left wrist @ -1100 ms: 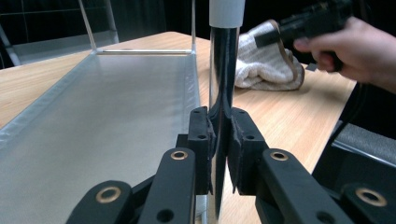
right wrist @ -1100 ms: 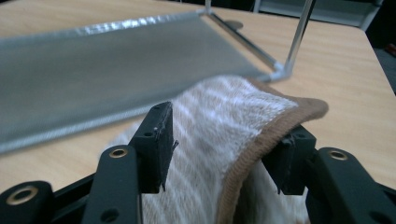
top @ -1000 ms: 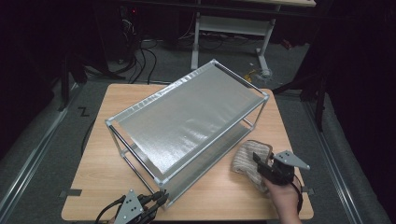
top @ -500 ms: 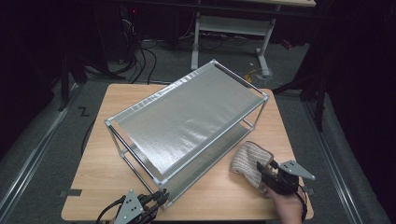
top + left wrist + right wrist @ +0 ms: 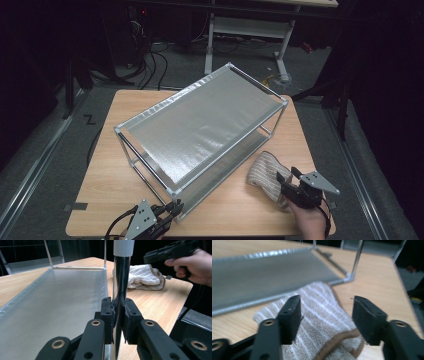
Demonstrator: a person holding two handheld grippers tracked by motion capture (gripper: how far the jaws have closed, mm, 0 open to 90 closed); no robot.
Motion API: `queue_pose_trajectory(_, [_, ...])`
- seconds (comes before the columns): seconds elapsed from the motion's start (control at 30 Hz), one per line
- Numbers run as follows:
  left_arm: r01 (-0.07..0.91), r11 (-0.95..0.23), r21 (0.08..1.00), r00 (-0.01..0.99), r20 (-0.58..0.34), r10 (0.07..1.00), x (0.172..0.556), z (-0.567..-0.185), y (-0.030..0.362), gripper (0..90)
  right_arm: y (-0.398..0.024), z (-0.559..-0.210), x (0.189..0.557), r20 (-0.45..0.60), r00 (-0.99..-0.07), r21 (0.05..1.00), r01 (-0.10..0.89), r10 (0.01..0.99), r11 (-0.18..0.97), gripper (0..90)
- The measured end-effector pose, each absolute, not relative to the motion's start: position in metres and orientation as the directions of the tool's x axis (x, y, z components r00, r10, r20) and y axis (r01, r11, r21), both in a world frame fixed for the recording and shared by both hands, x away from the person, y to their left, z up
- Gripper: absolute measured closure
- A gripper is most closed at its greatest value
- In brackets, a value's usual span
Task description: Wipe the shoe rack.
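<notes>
A folded striped towel [image 5: 265, 175] lies flat on the wooden tabletop [image 5: 110, 170] close to its near right corner, just beside the lower shelf of a two-tier metal rack [image 5: 200, 125] that stands slantwise across the middle of the tabletop.

The right gripper [image 5: 286, 185], held in the person's right hand [image 5: 309, 220] at the near right edge, points at the towel's near end. In the right gripper view its fingers [image 5: 290, 312] stand apart, one on each side of the towel's brown-hemmed end [image 5: 319, 322]. The jaws have just been opening, and the towel lies between and below them. The left-hand pad in that view sits over the striped cloth, though whether it touches the cloth cannot be told; the right-hand pad stands clear of the hem with bare tabletop behind it. The towel's far end reaches up to the silver rim of the rack's lower shelf.

The left gripper [image 5: 172, 207] sits at the near edge of the tabletop, at the rack's nearest corner. In the left gripper view its fingers [image 5: 108, 315] are drawn in narrow, clamped on the rack's dark upright corner post [image 5: 121, 282], one pad on each side of it. From that view the towel [image 5: 143, 277] lies well beyond the post on the tabletop, with the right hand [image 5: 192, 263] and its gripper above it.
</notes>
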State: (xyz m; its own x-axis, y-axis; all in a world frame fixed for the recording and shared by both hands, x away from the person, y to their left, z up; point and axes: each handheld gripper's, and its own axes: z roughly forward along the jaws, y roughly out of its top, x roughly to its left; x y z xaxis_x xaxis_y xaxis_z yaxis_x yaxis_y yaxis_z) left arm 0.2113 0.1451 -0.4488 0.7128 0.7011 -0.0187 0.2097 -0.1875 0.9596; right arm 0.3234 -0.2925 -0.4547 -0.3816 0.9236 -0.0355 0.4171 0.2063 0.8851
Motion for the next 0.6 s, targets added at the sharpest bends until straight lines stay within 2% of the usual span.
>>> queue_pose_trajectory(0.17, [0.203,-0.205,0.957,0.733,-0.01,0.68,0.222,-0.448,0.136,81.0,-0.295,-0.473,0.34,0.008,-0.417,0.857,0.471,0.909,0.209,23.0])
queue_pose_trajectory(0.37, [0.201,-0.209,0.957,0.738,-0.007,0.675,0.232,-0.448,0.125,81.0,-0.291,-0.488,0.346,-0.021,-0.439,0.812,0.517,0.898,0.272,19.0])
queue_pose_trajectory(0.5, [0.197,-0.205,0.959,0.737,-0.006,0.676,0.231,-0.448,0.124,81.0,-0.29,-0.495,0.35,0.004,-0.438,0.776,0.568,0.899,0.274,24.3])
queue_pose_trajectory(0.53, [0.195,-0.205,0.959,0.738,-0.006,0.675,0.231,-0.448,0.124,81.0,-0.292,-0.497,0.351,0.035,-0.445,0.768,0.585,0.895,0.261,28.4])
queue_pose_trajectory(0.6, [0.195,-0.205,0.959,0.739,-0.006,0.674,0.23,-0.448,0.124,81.0,-0.295,-0.5,0.352,0.096,-0.472,0.761,0.602,0.876,0.241,43.2])
